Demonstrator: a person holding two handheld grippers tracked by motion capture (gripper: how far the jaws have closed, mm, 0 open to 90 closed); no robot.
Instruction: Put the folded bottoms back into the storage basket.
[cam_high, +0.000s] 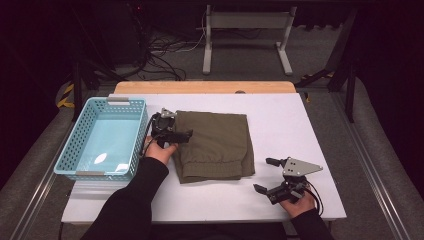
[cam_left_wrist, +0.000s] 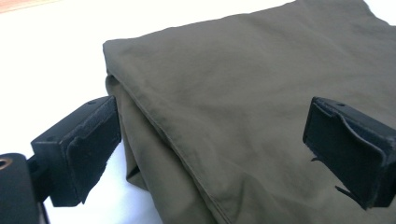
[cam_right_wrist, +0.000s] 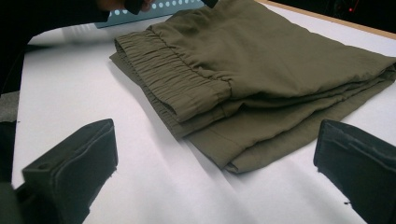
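Observation:
A folded olive-green garment (cam_high: 215, 145) lies in the middle of the white table (cam_high: 285, 125). My left gripper (cam_high: 179, 125) is at its left edge, open. In the left gripper view its jaws straddle the garment (cam_left_wrist: 243, 84): one pad (cam_left_wrist: 88, 149) stands beside the folded edge and the other pad (cam_left_wrist: 350, 149) over the cloth. My right gripper (cam_high: 264, 175) is open near the table's front, just off the garment's front right corner. In the right gripper view the garment (cam_right_wrist: 280, 60) lies ahead of the gripper (cam_right_wrist: 215, 177), its elastic waistband (cam_right_wrist: 173, 79) facing me, and nothing sits between the jaws.
A light blue plastic basket (cam_high: 80, 135), with nothing in it, stands at the left of the table next to my left hand. The table's far edge is bare wood (cam_high: 200, 87). Beyond it are cables and a white metal frame (cam_high: 245, 35) on the floor.

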